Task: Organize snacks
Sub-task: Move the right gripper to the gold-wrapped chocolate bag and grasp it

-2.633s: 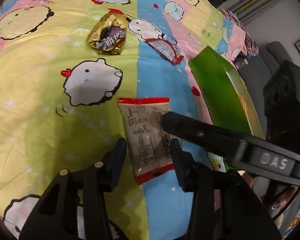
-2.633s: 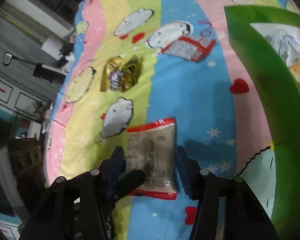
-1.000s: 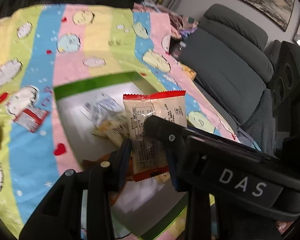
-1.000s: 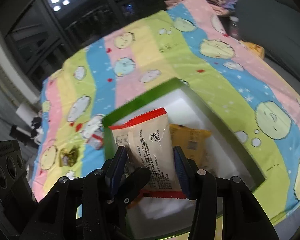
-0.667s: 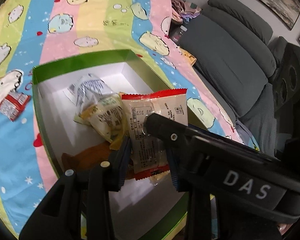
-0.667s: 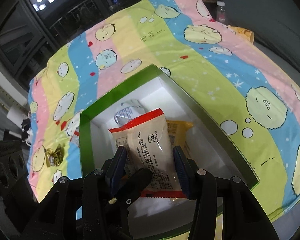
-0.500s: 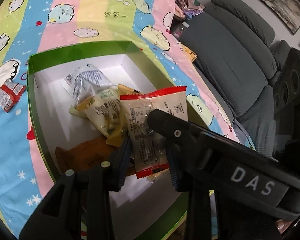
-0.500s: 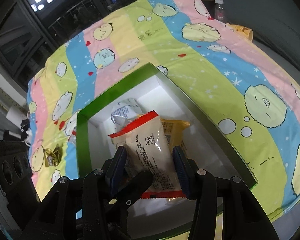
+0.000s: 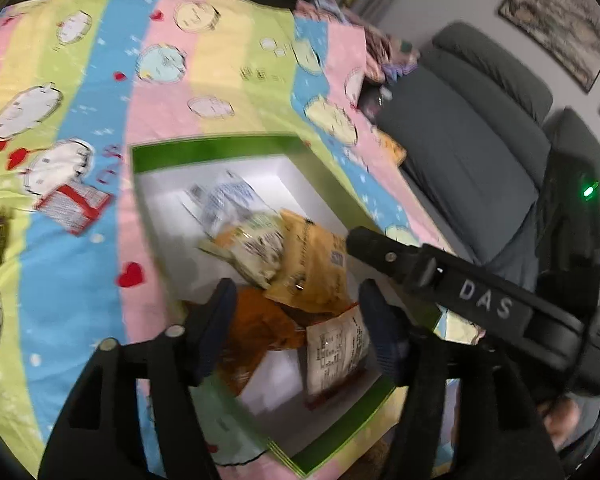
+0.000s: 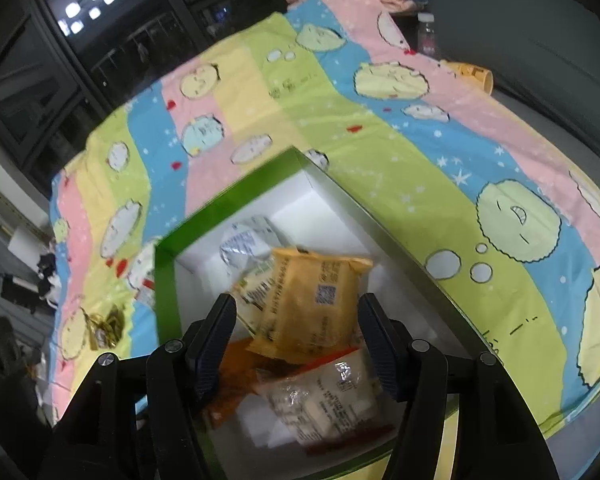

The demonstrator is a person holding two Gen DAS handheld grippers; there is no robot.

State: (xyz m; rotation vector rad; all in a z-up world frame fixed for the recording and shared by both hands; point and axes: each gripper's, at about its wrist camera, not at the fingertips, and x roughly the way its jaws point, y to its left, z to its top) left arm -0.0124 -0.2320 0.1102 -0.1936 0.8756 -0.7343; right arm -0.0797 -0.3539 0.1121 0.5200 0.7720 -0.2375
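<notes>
A green box (image 9: pixel 216 150) with a white inside lies on the striped cartoon quilt and holds several snack packets. Both grippers hover over its near end with their jaws opening. The clear packet with red ends (image 9: pixel 336 352) lies loose in the box's near corner, below the left gripper (image 9: pixel 298 324) and close to its right finger; no pad presses on it. From the right wrist the same packet (image 10: pixel 324 400) sits under the right gripper (image 10: pixel 296 332), beside a yellow packet (image 10: pixel 312 304) and an orange one (image 10: pixel 228 368). The right gripper's finger (image 9: pixel 384 250) crosses the left wrist view.
On the quilt left of the box lie a red-and-white packet (image 9: pixel 72 208) and a gold wrapper (image 10: pixel 108 328). A grey sofa (image 9: pixel 460 152) borders the quilt on the right. A yellow cup (image 10: pixel 472 74) and a small bottle (image 10: pixel 426 34) stand at the far edge.
Both grippers held the red-ended packet upright over the box; now their jaws have spread and the packet has dropped flat into the box. The left view has swung slightly.
</notes>
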